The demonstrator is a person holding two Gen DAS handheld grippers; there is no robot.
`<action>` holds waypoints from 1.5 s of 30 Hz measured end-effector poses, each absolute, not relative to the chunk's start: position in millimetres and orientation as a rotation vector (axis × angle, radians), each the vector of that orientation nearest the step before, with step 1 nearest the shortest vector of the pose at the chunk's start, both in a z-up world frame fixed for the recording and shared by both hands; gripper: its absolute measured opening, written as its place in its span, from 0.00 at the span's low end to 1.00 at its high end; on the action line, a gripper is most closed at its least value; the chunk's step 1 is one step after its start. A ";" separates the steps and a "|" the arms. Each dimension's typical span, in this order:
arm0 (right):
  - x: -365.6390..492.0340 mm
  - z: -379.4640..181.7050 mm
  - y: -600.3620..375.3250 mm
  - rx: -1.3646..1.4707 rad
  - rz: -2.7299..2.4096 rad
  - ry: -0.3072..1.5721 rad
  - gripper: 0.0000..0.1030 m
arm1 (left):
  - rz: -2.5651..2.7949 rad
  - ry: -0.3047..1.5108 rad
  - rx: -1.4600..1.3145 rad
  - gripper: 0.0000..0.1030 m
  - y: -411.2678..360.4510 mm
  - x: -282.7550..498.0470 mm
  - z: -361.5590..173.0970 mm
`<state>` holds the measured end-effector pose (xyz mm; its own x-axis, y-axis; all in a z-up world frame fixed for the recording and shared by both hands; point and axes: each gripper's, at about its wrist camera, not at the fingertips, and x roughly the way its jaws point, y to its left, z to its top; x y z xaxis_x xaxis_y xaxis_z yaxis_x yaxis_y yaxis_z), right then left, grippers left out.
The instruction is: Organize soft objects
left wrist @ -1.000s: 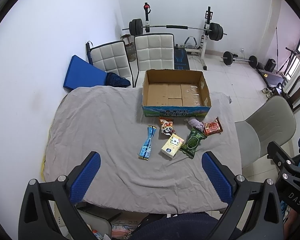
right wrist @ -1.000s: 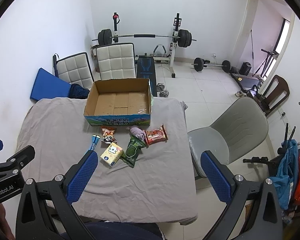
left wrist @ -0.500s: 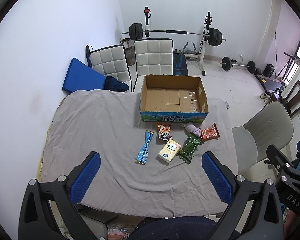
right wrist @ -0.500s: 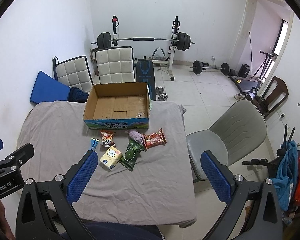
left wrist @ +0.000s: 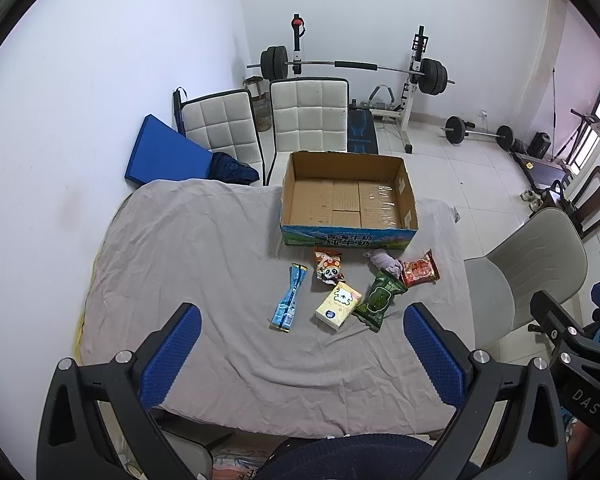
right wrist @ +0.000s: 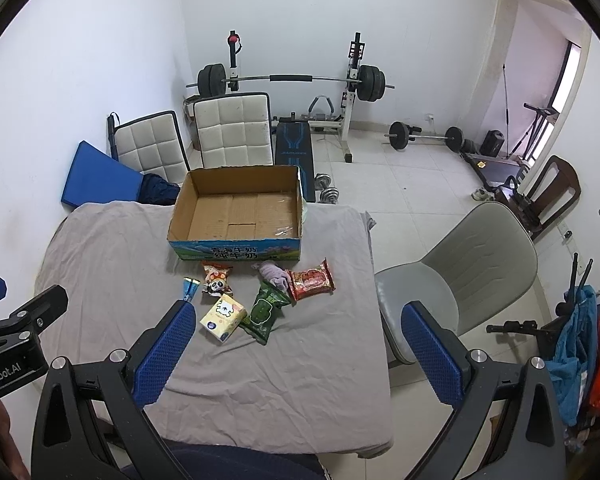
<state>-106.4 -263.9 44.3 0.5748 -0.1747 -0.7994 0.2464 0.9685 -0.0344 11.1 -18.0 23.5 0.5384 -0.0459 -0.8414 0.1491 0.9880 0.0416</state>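
- The left gripper hangs above the near edge of the worktop, jaws spread wide with nothing between them.
- The cardboard box sits open and bare at the far side.
- Just in front of the box, left to right: a blue sachet, a panda snack bag, a yellow tissue pack, a green pouch, a purple cloth and a red packet.
- The right gripper is likewise released, nearer than the box.
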 end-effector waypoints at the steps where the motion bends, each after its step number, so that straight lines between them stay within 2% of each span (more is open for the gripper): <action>1: -105.1 42.0 -265.3 0.087 -0.244 0.930 1.00 | -0.116 0.995 0.113 1.00 -16.8 10.6 23.0; 7: -80.6 14.8 -279.2 0.125 -0.229 0.991 1.00 | -0.103 1.011 0.106 1.00 -18.9 34.4 10.2; 12: -45.3 -33.3 -300.9 0.185 -0.222 1.100 1.00 | -0.082 1.084 0.135 1.00 -24.7 72.1 -27.9; 17: 3.9 -135.6 -330.1 0.296 -0.193 1.246 1.00 | -0.081 1.187 0.178 1.00 -35.4 116.3 -105.3; 19: 20.7 -179.0 -335.9 0.335 -0.188 1.303 1.00 | -0.086 1.276 0.213 1.00 -42.9 135.3 -151.8; 22: 43.4 -246.7 -337.4 0.385 -0.154 1.388 1.00 | -0.108 1.388 0.244 0.92 -56.2 155.1 -215.4; 24: 55.8 -289.0 -334.7 0.404 -0.156 1.436 1.00 | -0.124 1.447 0.250 0.82 -64.0 166.0 -250.3; 28: 68.4 -347.3 -336.2 0.440 -0.181 1.505 1.00 | -0.185 1.535 0.316 0.81 -85.3 185.9 -315.5; 37: 66.7 -380.7 -346.7 0.538 -0.137 1.584 1.00 | -0.333 1.656 0.504 0.81 -132.9 193.1 -397.5; 38: 67.4 -380.5 -348.1 0.542 -0.132 1.585 1.00 | -0.332 1.666 0.513 0.72 -135.9 192.9 -403.5; 39: 68.5 -379.8 -348.5 0.548 -0.125 1.586 1.00 | -0.340 1.694 0.475 0.66 -136.4 193.7 -409.3; 45: 78.4 -386.6 -345.9 0.652 -0.082 1.608 1.00 | -0.168 1.679 0.240 0.64 -101.1 203.8 -396.2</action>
